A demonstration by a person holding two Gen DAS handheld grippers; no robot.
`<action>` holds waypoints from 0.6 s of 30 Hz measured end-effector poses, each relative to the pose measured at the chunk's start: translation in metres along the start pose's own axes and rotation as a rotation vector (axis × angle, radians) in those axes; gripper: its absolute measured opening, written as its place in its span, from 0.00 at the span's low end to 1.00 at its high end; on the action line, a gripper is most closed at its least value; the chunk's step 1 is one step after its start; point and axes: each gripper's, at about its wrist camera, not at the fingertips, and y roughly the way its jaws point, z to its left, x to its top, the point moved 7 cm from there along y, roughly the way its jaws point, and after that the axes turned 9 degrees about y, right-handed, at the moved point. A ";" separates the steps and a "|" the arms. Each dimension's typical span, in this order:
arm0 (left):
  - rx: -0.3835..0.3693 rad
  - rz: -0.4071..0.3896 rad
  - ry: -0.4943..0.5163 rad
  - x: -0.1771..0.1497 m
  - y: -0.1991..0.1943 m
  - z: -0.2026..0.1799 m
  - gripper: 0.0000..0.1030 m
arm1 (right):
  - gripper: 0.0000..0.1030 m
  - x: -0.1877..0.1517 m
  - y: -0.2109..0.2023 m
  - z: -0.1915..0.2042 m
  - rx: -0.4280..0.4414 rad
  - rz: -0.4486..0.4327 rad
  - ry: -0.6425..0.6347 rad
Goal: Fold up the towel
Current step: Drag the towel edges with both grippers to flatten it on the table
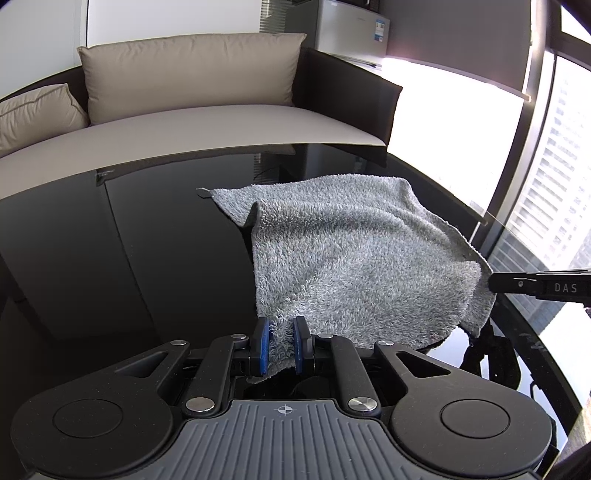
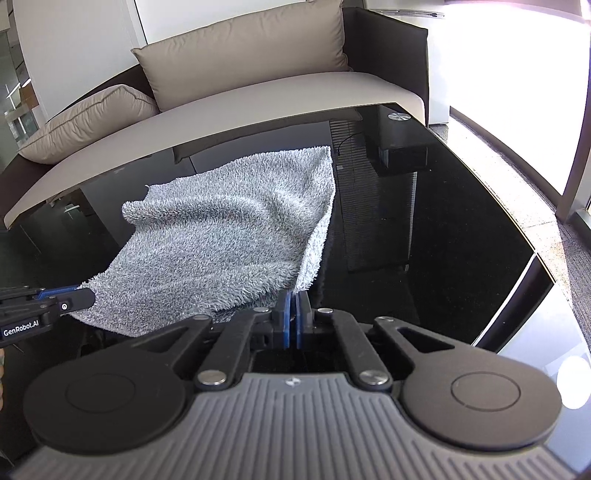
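A grey fluffy towel (image 1: 351, 251) (image 2: 221, 236) lies partly raised over the glossy black table (image 1: 110, 240) (image 2: 424, 240). My left gripper (image 1: 282, 326) is shut on the towel's near left corner, and a tuft of cloth sits between its blue pads (image 1: 263, 341). In the right wrist view it comes in from the left (image 2: 88, 295) at that same corner. My right gripper (image 2: 294, 299) is shut on the near right corner, its blue pads together; the left wrist view shows it (image 1: 493, 282) pinching that corner above the table. The far edge rests on the table, with a fold near the far left corner.
A sofa (image 1: 207, 122) (image 2: 295, 92) with beige cushions stands just behind the table's far edge. A small fridge (image 1: 351, 29) is in the back corner. Bright windows (image 1: 554, 184) run along the right. The table's right edge (image 2: 535, 258) is close to the right gripper.
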 end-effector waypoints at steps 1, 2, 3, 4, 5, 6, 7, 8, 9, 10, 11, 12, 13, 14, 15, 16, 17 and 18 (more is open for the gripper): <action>0.001 0.002 0.001 -0.001 -0.001 -0.001 0.12 | 0.03 0.000 -0.002 -0.003 0.000 0.000 0.002; 0.001 0.004 0.001 -0.002 -0.002 -0.001 0.12 | 0.03 -0.001 -0.004 -0.005 -0.002 -0.001 0.004; 0.001 0.006 -0.001 -0.005 -0.004 -0.002 0.12 | 0.03 0.000 -0.005 -0.009 -0.005 -0.001 0.007; 0.001 0.009 -0.001 -0.006 -0.005 -0.002 0.12 | 0.03 0.000 -0.006 -0.011 -0.007 -0.001 0.011; 0.001 0.009 -0.001 -0.007 -0.007 -0.002 0.12 | 0.03 0.001 -0.007 -0.014 -0.007 -0.002 0.016; -0.001 0.010 -0.001 -0.007 -0.008 -0.003 0.12 | 0.03 0.002 -0.008 -0.017 -0.006 -0.002 0.020; -0.003 0.010 -0.001 -0.008 -0.010 -0.004 0.12 | 0.03 0.003 -0.009 -0.020 -0.005 -0.003 0.024; -0.002 0.007 -0.002 -0.008 -0.013 -0.004 0.12 | 0.03 0.004 -0.010 -0.022 -0.002 -0.004 0.028; -0.002 0.003 -0.003 -0.009 -0.015 -0.005 0.12 | 0.03 0.006 -0.011 -0.025 0.002 -0.007 0.034; -0.002 0.001 -0.004 -0.009 -0.017 -0.005 0.12 | 0.03 0.008 -0.012 -0.028 0.004 -0.009 0.039; -0.002 0.000 -0.006 -0.010 -0.018 -0.005 0.12 | 0.03 0.009 -0.012 -0.031 0.006 -0.009 0.045; -0.002 0.000 -0.006 -0.010 -0.018 -0.005 0.12 | 0.03 0.009 -0.012 -0.032 0.010 -0.006 0.052; -0.002 0.001 -0.007 -0.011 -0.018 -0.005 0.12 | 0.03 0.008 -0.013 -0.033 0.020 0.000 0.056; -0.001 0.003 -0.006 -0.011 -0.018 -0.005 0.12 | 0.03 0.005 -0.013 -0.030 0.041 0.012 0.057; 0.001 0.005 -0.006 -0.011 -0.017 -0.004 0.12 | 0.03 0.001 -0.014 -0.026 0.062 0.026 0.059; 0.002 0.008 -0.007 -0.011 -0.016 -0.004 0.12 | 0.04 -0.003 -0.014 -0.022 0.077 0.036 0.052; 0.002 0.007 -0.008 -0.011 -0.016 -0.004 0.12 | 0.06 -0.007 -0.015 -0.017 0.079 0.042 0.029; 0.003 0.006 -0.009 -0.011 -0.016 -0.004 0.12 | 0.09 -0.011 -0.016 -0.011 0.078 0.046 0.004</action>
